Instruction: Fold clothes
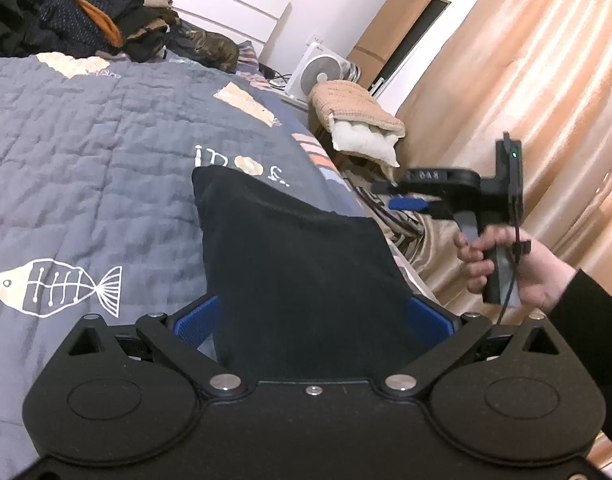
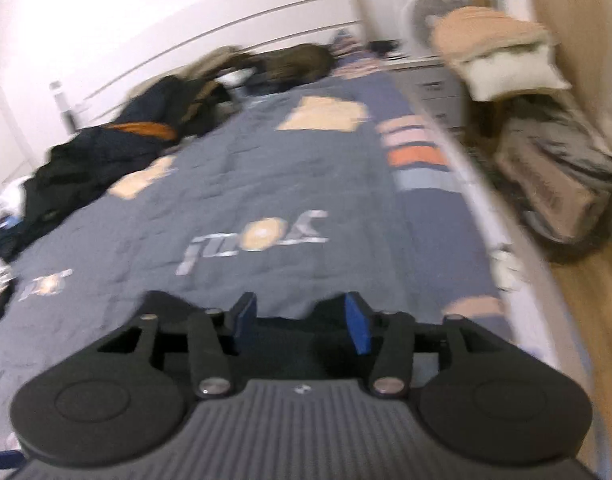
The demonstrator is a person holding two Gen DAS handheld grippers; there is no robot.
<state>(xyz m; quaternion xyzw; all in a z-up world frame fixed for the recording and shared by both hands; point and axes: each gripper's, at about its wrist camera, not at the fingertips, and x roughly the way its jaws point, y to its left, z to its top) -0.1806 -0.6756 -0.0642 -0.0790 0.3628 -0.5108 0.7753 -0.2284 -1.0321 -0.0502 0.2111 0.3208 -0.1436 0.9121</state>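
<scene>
Black grippers (image 1: 314, 320) with blue-padded fingers (image 1: 195, 320), silver screws; black sleeve (image 1: 590, 312), dangling cable (image 1: 514, 256)

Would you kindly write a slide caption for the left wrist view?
Left gripper holds a black garment above the grey quilt, right gripper open alongside.

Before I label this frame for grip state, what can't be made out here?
- Left claw: the black folded garment covers its pads in the left wrist view, so grip is unclear.
- Pile of dark clothes: motion-blurred in the right wrist view.
- Garment's near edge: hidden behind the left claw's body.
</scene>
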